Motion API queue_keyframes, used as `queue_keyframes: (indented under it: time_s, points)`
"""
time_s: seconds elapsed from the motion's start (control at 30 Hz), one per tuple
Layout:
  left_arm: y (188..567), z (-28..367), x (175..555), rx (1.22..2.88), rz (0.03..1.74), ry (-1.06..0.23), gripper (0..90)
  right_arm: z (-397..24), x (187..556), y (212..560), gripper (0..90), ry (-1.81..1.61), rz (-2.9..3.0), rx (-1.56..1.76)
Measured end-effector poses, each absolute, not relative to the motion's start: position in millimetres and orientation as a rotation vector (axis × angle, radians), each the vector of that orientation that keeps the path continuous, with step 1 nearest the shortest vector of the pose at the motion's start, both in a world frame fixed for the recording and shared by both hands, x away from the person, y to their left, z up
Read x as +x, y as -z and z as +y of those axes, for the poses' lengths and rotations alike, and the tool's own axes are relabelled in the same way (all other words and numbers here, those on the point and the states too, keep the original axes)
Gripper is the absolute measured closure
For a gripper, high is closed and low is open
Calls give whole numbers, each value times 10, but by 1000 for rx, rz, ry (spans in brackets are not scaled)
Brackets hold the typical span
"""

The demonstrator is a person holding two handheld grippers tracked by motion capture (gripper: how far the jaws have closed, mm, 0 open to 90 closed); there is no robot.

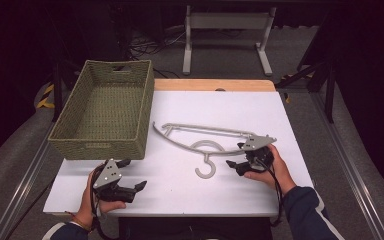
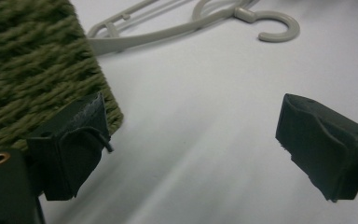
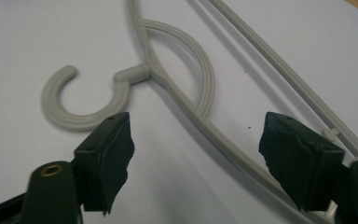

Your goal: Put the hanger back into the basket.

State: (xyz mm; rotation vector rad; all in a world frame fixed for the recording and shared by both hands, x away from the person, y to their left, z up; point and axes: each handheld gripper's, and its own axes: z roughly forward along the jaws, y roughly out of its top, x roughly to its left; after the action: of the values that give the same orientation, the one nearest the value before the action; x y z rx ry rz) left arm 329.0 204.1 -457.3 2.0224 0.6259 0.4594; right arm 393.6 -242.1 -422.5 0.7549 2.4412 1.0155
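We judge our right gripper [image 1: 240, 156] nearer: its spread fingers straddle the hanger [image 3: 205, 126], lying crosswise on the worktop [image 1: 180, 192], left gripper [image 1: 132, 175] spread too.

Left tool [image 1: 132, 175] rests low in the left hand [image 1: 91, 197], jaws spread; right tool [image 1: 241, 156], in the right hand [image 1: 275, 167], likewise gapes.

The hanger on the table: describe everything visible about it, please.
The hanger is one pale grey piece, plastic by its look, lying flat on the white table right of the woven basket and apart from it. Its hook points toward the person; a curved brace arches behind the neck, and a thin bar joins the two arms. The right gripper, jaws open, sits at its right end; contact cannot be told.
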Motion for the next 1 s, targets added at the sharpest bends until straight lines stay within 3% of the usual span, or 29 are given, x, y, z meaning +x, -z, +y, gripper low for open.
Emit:
queue_keyframes:
  time_s: [0.2,0.4,0.6,0.63,0.83,1.0]
  points:
    - [4594,2028,3288,2039,608,-430,106,-2392,4342,4271,288,-932,2551,827]
    - [4608,1990,3294,2070,594,-413,112,-2370,4458,4275,368,-869,2596,803]
    - [4619,1981,3297,2074,598,-402,125,-2280,4518,4350,503,-781,2669,761]
    - [4614,1983,3297,2074,600,-406,133,-2258,4544,4368,592,-807,2721,752]
    - [4624,1970,3296,2086,593,-389,141,-2206,4497,4343,683,-752,2767,675]
    - [4625,1972,3296,2091,593,-375,149,-2042,4386,4281,818,-569,2858,510]
